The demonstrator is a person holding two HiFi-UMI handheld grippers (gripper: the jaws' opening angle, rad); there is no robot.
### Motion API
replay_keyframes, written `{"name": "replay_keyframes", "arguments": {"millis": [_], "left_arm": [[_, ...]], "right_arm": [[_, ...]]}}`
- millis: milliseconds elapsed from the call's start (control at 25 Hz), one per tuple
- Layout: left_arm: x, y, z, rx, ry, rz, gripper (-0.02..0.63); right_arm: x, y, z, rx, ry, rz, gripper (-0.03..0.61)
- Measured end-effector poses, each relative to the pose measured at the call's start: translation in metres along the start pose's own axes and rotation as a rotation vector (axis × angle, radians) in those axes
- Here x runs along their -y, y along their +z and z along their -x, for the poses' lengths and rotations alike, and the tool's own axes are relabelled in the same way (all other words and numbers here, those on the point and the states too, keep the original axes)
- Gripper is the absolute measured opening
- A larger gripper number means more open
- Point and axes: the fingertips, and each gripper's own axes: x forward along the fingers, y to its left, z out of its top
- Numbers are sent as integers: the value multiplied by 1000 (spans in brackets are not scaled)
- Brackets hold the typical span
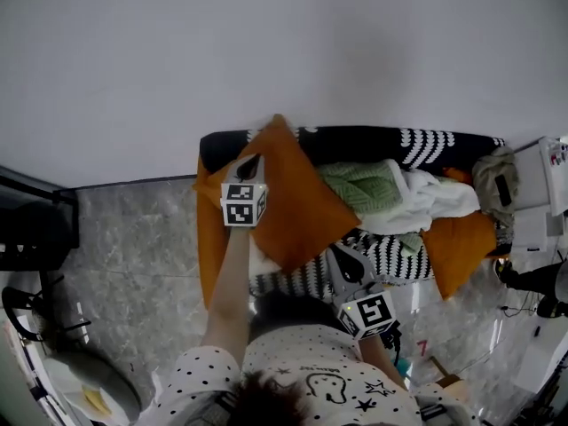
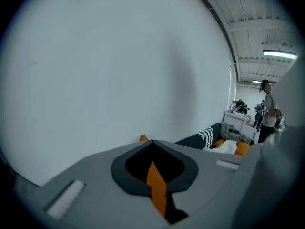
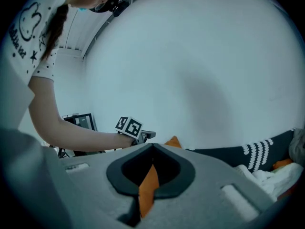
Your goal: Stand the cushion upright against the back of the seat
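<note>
A large orange cushion (image 1: 288, 198) hangs tilted like a diamond in front of the dark sofa's backrest (image 1: 355, 138), its top corner reaching the white wall. My left gripper (image 1: 250, 168) is shut on its upper left edge; a strip of orange fabric (image 2: 156, 185) sits pinched between the jaws of the left gripper (image 2: 152, 147). My right gripper (image 1: 343, 265) is shut on the lower right corner, with orange cloth (image 3: 147, 190) clamped between the jaws of the right gripper (image 3: 152, 149). The cushion's top corner (image 3: 173, 141) peeks over that gripper.
A green knitted blanket (image 1: 364, 185) and white cloth (image 1: 426, 202) lie heaped on the seat. A second orange cushion (image 1: 457, 242) rests at the sofa's right end beside a white cabinet (image 1: 541, 202). A person (image 2: 267, 111) stands far off. Dark equipment (image 1: 35, 229) stands at the left.
</note>
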Motion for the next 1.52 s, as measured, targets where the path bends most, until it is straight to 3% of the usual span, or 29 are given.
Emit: {"name": "replay_keyframes", "arguments": {"millis": [200,360,840,960,1200,1520], "left_arm": [[13,26,43,80,41,31,2],[30,47,75,137,26,76,2],[68,83,159,268,1,29,2],[76,90,180,295,14,-8,2],[77,99,223,344,47,-1,2],[88,95,274,349,60,-11,2]], "right_arm": [[1,0,8,-6,2,16,-5],[-4,3,12,-4,27,34,-5],[-26,16,12,19,84,72,-5],[-27,17,12,16,87,77,-5],[-37,32,4,48,106,81,-5],[-51,42,-1,60,125,106,-5]]}}
